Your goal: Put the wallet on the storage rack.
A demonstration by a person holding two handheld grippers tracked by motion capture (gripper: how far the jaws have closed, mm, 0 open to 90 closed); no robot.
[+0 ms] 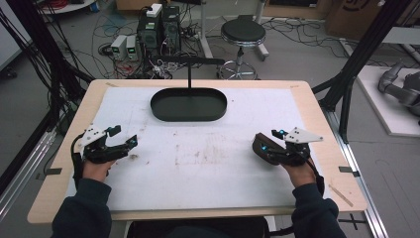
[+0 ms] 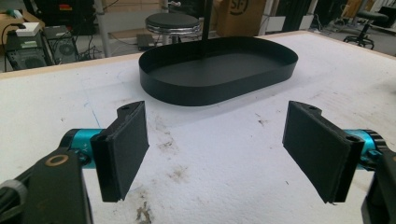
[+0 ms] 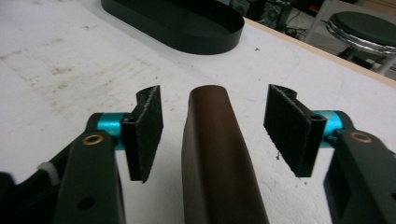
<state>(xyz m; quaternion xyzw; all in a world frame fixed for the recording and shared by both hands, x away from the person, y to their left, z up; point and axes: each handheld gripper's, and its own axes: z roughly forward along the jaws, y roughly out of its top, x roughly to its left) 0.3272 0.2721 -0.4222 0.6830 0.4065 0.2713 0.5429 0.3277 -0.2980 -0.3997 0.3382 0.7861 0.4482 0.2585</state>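
Worktop layout: tray at the far middle, a tool at each near side

The oval tray sits on the worktop at 12 o'clock, with a stool on the floor behind it. The left tool lies at 8 o'clock and the right tool at 4 o'clock, well apart. A rounded case lies on the worktop between the right tool's spread jaws, touching neither.

Legible text: partial black print, apparently "SF", on a cardboard box behind the table, left gripper view. Rest cut off. No other readable labels, numbers or signs.
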